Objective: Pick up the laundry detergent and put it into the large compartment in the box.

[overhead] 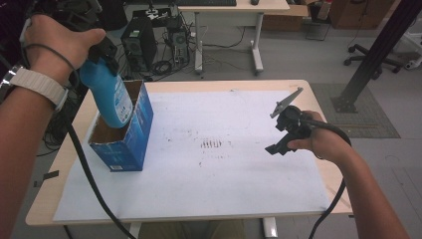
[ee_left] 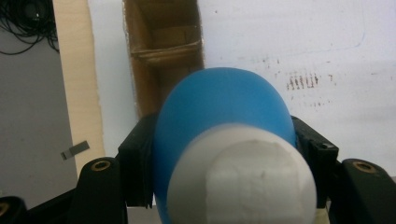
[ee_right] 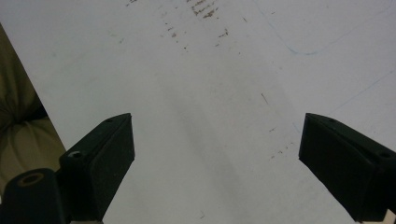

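Blue plastic with a white cap: a bottle (overhead: 107, 94) hangs tilted from the left gripper (overhead: 102, 52), its lower end already inside the open top of a blue cardboard box (overhead: 127, 137) at the left end of the table (overhead: 308, 94). From above, a printed label shows on the bottle's side and the box's brown inside is plain. The left gripper view adds what that angle hides: both black jaws press against the bottle's (ee_left: 224, 121) shoulders just below the cap (ee_left: 243, 179), and the box's (ee_left: 163, 51) cardboard bottom lies straight beyond it. Over at the right, the right gripper (overhead: 283, 132) is held above the stained white sheet (overhead: 214, 169), well apart from the box. Its own view shows the jaws spread wide with nothing but sheet (ee_right: 210, 116) between them.
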`<state>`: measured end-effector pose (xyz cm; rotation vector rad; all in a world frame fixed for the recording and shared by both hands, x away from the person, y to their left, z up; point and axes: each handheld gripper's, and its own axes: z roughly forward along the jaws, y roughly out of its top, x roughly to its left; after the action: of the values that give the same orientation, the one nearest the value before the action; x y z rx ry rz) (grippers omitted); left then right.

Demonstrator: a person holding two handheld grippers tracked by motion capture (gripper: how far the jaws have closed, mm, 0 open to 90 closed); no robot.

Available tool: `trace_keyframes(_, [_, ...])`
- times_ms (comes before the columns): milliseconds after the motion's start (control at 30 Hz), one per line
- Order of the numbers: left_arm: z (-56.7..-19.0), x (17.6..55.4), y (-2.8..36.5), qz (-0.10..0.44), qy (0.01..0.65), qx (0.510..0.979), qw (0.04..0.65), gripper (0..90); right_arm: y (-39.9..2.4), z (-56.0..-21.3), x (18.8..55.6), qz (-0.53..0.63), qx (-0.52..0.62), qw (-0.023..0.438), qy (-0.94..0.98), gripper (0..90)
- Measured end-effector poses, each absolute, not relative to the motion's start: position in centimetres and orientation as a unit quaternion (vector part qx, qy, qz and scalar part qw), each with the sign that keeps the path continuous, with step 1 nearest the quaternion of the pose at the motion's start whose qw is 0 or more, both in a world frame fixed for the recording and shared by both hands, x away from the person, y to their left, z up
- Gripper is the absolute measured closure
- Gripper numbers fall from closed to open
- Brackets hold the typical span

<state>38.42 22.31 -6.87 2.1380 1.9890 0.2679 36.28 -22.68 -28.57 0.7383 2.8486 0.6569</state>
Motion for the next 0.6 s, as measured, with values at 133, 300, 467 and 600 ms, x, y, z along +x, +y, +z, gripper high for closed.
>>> trace_keyframes(133, [-7.1, 38.6, 22.6, 0.096, 0.677, 0.723, 0.099, 37.3, -22.7, -28.6, 36.3, 0.217, 0.245, 0.063, 0.943, 10.7])
trace_keyframes(300, [-7.5, 38.8, 23.2, 0.099, 0.682, 0.718, 0.098, 37.3, -22.7, -28.7, 36.3, 0.216, 0.245, 0.063, 0.943, 10.7])
trace_keyframes(467, [-7.9, 39.0, 23.6, 0.107, 0.685, 0.714, 0.092, 37.3, -23.0, -28.8, 36.2, 0.214, 0.248, 0.064, 0.943, 10.7])
trace_keyframes(600, [-8.4, 39.2, 23.9, 0.105, 0.687, 0.714, 0.092, 37.3, -23.1, -28.8, 36.3, 0.213, 0.25, 0.065, 0.942, 10.7])
